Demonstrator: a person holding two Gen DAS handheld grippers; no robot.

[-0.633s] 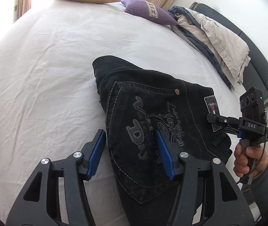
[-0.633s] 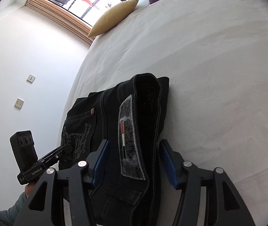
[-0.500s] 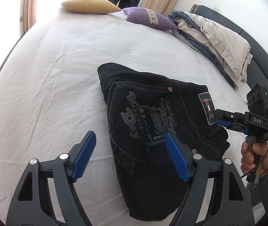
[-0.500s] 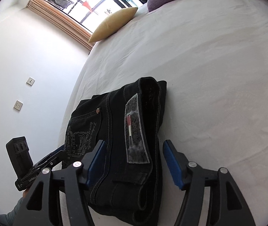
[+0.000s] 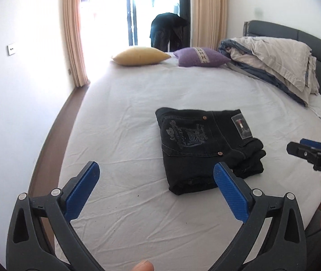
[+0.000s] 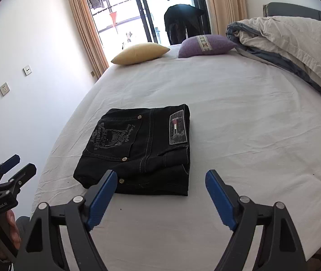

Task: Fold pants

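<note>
While folded pants lie ahead, both hand-held grippers spread, apart from them.

Both wrist views look forward past their own claws, from above the bed's near edge. Shared: folded pants ahead.

We hold our left gripper low in the frame, its blue-padded fingers spread wide and gripping nothing. Our right gripper sits likewise at lower centre, fingers parted and empty.
</note>
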